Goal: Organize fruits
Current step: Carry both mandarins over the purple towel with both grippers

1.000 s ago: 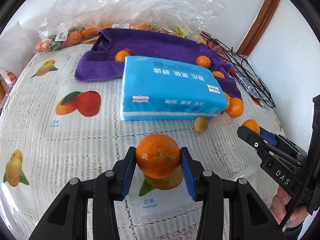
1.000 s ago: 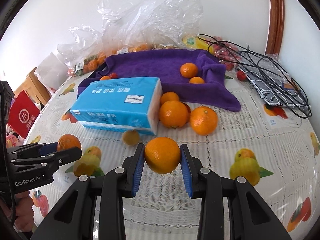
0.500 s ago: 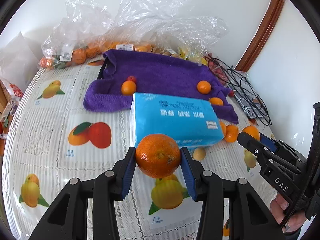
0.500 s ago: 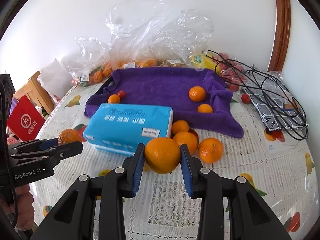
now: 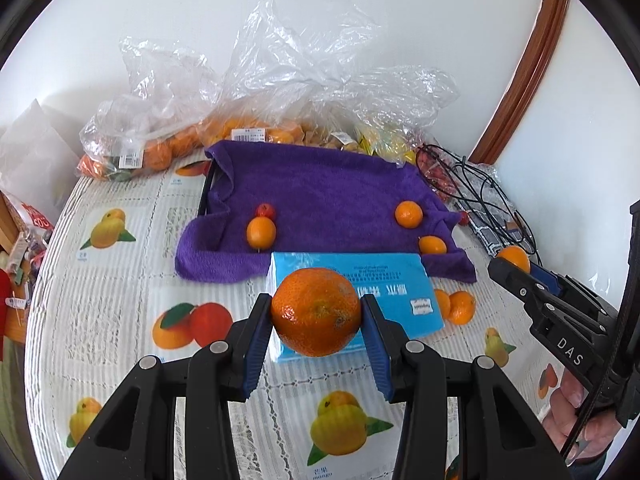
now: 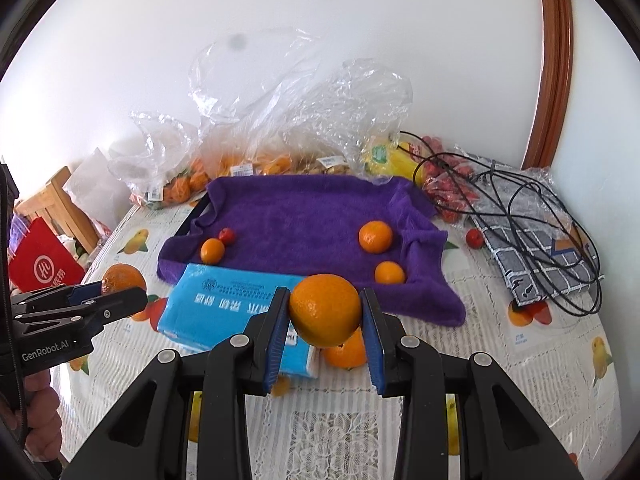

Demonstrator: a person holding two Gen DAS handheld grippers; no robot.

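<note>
Orange fruit fills both grips: the left gripper [image 5: 316, 318] has its fingers closed on a dark, mottled tangerine [image 5: 316, 312], and the right gripper [image 6: 325, 314] clamps a paler, smooth orange [image 6: 325, 310]. Both fruits hang in the air above the counter [image 5: 120, 280], in front of a blue tissue pack [image 5: 396, 292].

Judging by the scene, the carrying step is in hand, with the likely goal the purple towel [image 5: 320, 192] that lines a dark tray, where four loose fruits [image 6: 375, 237] and a small red one already lie. The next move calls for passing each fruit over the tissue pack, lowering it onto a bare patch of towel clear of the others, and opening gently so it does not roll. Two more oranges [image 5: 460, 306] wait on the counter just beside the pack.

Readable writing: "DAS" on the right gripper's side in the left view, "GenRobot.AI" on the left gripper's in the right view, and "mango" under a printed fruit on the tablecloth. The pack's characters are too small to read.
</note>
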